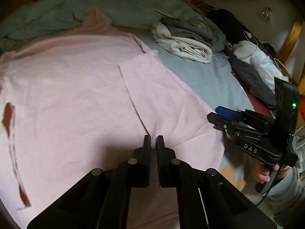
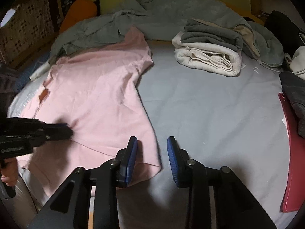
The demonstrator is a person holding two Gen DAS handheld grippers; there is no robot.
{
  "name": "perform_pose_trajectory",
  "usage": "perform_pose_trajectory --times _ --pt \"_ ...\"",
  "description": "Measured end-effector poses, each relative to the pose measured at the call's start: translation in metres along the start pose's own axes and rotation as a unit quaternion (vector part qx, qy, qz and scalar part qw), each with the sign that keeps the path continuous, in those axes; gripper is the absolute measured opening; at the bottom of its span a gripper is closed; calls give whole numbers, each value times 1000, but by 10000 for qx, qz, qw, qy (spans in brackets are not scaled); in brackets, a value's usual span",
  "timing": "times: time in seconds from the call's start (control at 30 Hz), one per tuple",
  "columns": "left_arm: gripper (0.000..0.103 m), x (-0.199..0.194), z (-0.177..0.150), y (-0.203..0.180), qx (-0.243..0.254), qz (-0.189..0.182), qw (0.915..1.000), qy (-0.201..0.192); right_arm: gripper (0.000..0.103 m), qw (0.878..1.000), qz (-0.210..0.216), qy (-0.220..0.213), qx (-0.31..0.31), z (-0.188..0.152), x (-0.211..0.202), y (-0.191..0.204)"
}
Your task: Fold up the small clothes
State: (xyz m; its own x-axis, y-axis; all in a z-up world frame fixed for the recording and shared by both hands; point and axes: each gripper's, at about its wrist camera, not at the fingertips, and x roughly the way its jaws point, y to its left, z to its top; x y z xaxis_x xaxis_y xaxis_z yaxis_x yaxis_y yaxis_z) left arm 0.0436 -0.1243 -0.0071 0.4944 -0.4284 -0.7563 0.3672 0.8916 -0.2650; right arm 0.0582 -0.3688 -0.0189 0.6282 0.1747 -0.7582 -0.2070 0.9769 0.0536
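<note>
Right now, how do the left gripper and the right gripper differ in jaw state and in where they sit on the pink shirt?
The left gripper has its jaws shut, while the right gripper stands open with nothing between its pads. The left sits over the middle of the pink shirt, at its near edge by the folded-over flap; the right sits at the shirt's corner, one finger over pink cloth, the other over the grey sheet. Both point down at the bed.
</note>
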Motion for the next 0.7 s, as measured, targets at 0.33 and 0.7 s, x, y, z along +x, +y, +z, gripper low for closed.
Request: perform_pose_trajectory --times 0.33,0.7 --pt "1 3 -17 -1 64 136 9999 38 29 9995 -315 22 -53 -1 -1 -3" --pt "28 27 111 -20 264 -400 9986 -220 1 9958 457 -797 29 15 -27 5"
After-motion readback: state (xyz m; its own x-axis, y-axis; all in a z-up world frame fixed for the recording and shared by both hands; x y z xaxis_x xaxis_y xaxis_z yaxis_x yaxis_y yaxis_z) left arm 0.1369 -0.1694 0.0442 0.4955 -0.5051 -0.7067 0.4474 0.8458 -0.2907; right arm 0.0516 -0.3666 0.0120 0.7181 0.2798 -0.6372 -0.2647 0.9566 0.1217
